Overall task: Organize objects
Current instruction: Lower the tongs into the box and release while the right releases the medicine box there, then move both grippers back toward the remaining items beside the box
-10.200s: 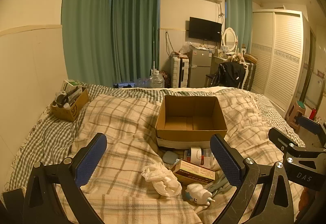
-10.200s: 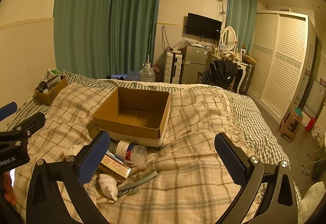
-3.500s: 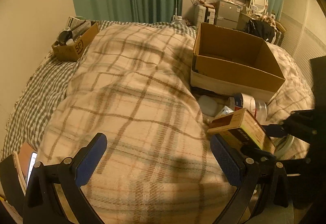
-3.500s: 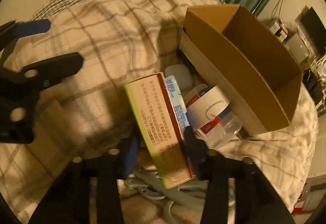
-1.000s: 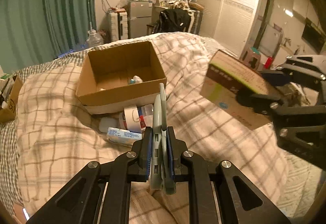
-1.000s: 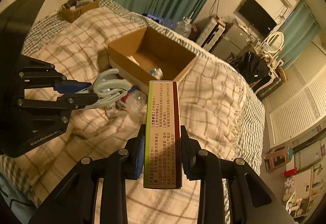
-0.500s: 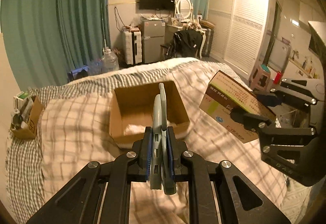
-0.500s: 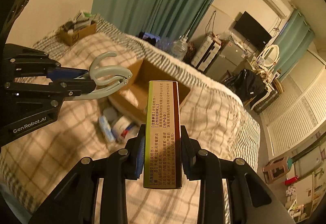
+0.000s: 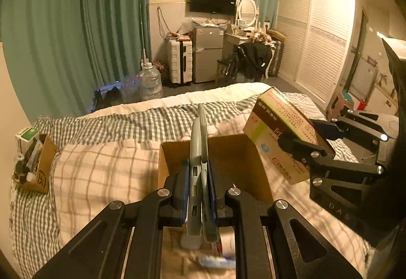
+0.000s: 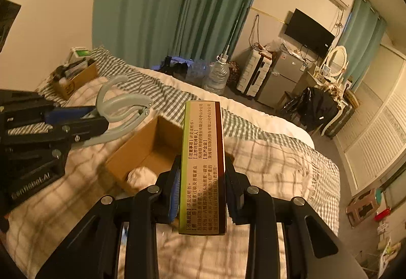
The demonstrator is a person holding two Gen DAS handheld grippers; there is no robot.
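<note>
My left gripper (image 9: pixel 198 192) is shut on a grey plastic clip-hook (image 9: pixel 198 152), held upright above the near side of the open cardboard box (image 9: pixel 243 164) on the bed. The hook (image 10: pixel 119 111) and left gripper (image 10: pixel 83 124) also show in the right wrist view. My right gripper (image 10: pixel 201 192) is shut on a long green and brown medicine box (image 10: pixel 203 164), held in the air over the cardboard box (image 10: pixel 142 149). That medicine box (image 9: pixel 281 136) shows at the right in the left wrist view.
A small carton of toiletries (image 9: pixel 38 167) sits at the bed's far left corner. A tube (image 9: pixel 215 261) and a jar (image 9: pixel 225 241) lie below my left gripper. Something pale (image 10: pixel 142 175) lies inside the cardboard box. A checked blanket (image 9: pixel 101 172) covers the bed.
Both grippers have moved forward and lower toward the cardboard box, each still holding its object. The box now appears larger and closer beneath them.
</note>
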